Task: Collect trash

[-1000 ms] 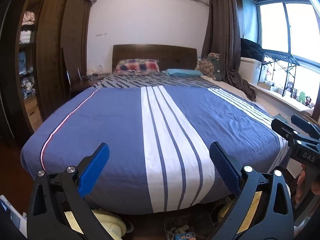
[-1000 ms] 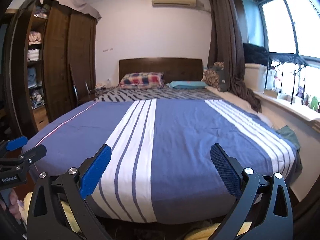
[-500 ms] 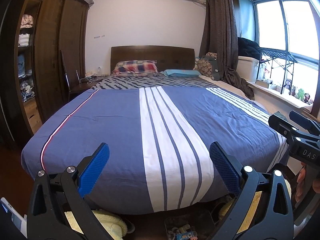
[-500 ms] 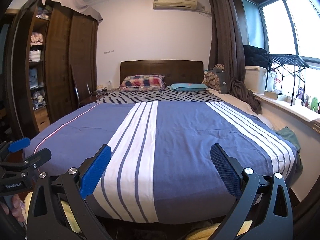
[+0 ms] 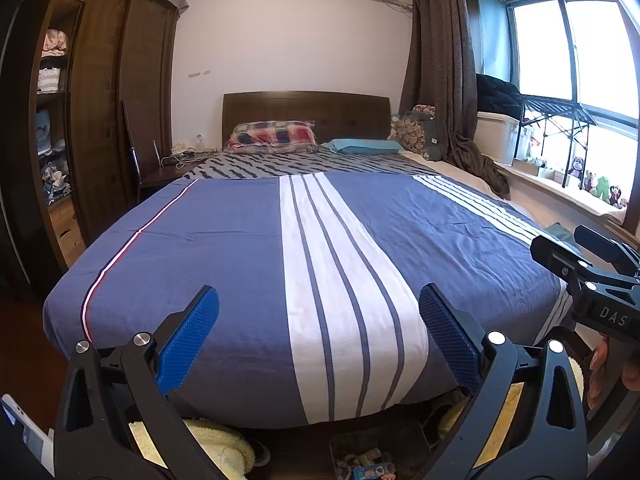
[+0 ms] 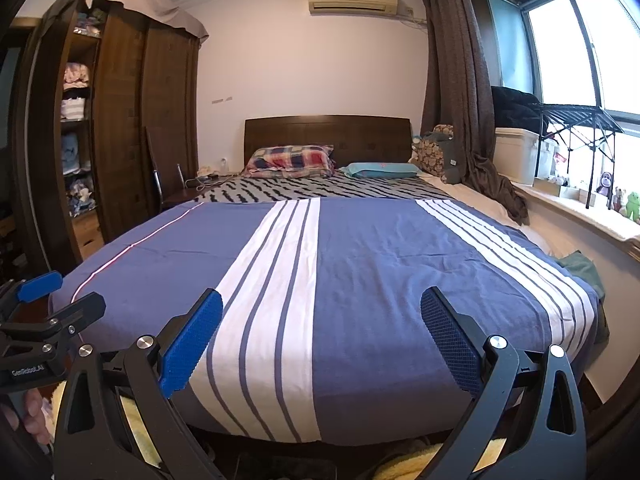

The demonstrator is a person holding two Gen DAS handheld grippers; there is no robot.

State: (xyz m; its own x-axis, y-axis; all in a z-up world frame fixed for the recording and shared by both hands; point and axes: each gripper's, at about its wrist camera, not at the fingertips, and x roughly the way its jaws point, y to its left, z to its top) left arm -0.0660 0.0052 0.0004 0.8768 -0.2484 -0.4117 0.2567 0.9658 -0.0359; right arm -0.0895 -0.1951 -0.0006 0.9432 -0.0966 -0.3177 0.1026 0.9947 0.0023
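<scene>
No piece of trash shows plainly on the bed (image 5: 224,248). My left gripper (image 5: 318,296) is open with nothing between its blue pads, held just before the foot of the bed. My right gripper (image 6: 321,296) is open and empty as well, level with the foot end and further right. Each appears in the other's view: the right gripper (image 5: 592,280) at the right edge, the left gripper (image 6: 44,312) at the left edge. On the floor under the foot end sits a dark tray (image 5: 340,440) with small colourful bits I cannot identify.
Blue striped cover (image 6: 380,264) lies smooth; a plaid pillow (image 6: 290,160) and a teal pillow (image 6: 380,170) lie by the headboard. A wardrobe (image 6: 120,140) stands left, a window sill (image 6: 580,204) with toys right. Yellow fluffy cloth (image 5: 216,448) lies on the floor by the bed.
The left wrist view has levelled out slightly. Both grippers stay open and almost still at the foot of the bed.
</scene>
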